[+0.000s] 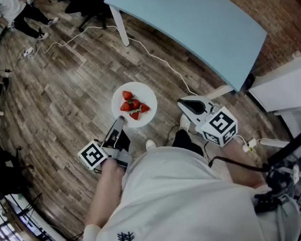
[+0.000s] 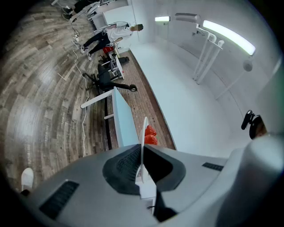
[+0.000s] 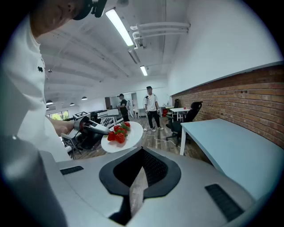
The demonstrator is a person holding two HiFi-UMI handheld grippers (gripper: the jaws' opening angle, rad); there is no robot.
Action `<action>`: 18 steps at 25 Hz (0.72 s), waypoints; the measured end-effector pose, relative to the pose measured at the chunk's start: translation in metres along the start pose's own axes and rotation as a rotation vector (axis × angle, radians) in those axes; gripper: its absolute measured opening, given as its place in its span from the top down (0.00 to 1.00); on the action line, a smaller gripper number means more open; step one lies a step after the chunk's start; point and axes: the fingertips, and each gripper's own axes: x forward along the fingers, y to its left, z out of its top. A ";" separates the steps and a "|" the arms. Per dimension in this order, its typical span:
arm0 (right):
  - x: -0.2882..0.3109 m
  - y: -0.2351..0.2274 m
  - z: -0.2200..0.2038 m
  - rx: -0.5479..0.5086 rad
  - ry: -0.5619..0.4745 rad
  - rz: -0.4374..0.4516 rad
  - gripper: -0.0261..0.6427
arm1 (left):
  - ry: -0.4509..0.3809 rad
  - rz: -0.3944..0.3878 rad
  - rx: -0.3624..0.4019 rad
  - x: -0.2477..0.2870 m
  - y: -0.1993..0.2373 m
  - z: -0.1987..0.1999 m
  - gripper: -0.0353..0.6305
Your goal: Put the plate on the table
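Observation:
A white plate (image 1: 137,94) carrying several strawberries (image 1: 134,106) hangs in the air over the wooden floor. My left gripper (image 1: 119,124) is shut on its near rim. In the left gripper view the plate (image 2: 143,137) shows edge-on between the jaws, with the strawberries (image 2: 150,135) behind it. The light-blue table (image 1: 194,23) stands ahead and to the right, its top bare. My right gripper (image 1: 191,106) hovers to the right of the plate, shut and holding nothing. In the right gripper view the plate (image 3: 131,139), the left gripper (image 3: 94,127) and the table (image 3: 230,148) all show.
A white cable (image 1: 152,52) runs across the floor past the table's white leg (image 1: 121,26). A brick wall (image 3: 239,97) lies behind the table. An office chair (image 3: 191,111) and two standing people (image 3: 152,105) are farther off. Another person (image 1: 23,10) is at the far left.

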 end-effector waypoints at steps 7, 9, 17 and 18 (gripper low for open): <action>0.002 0.025 -0.003 -0.004 -0.003 -0.013 0.95 | 0.037 -0.019 0.009 -0.010 0.005 -0.003 0.93; 0.002 0.026 -0.004 -0.011 0.001 -0.031 0.95 | 0.046 -0.023 -0.003 -0.011 0.008 -0.005 0.93; 0.003 0.034 -0.001 -0.045 0.001 -0.054 0.94 | 0.051 -0.056 -0.024 -0.013 0.009 -0.008 0.93; 0.002 0.038 -0.001 -0.050 0.001 -0.055 0.94 | 0.051 -0.058 -0.023 -0.016 0.009 -0.009 0.93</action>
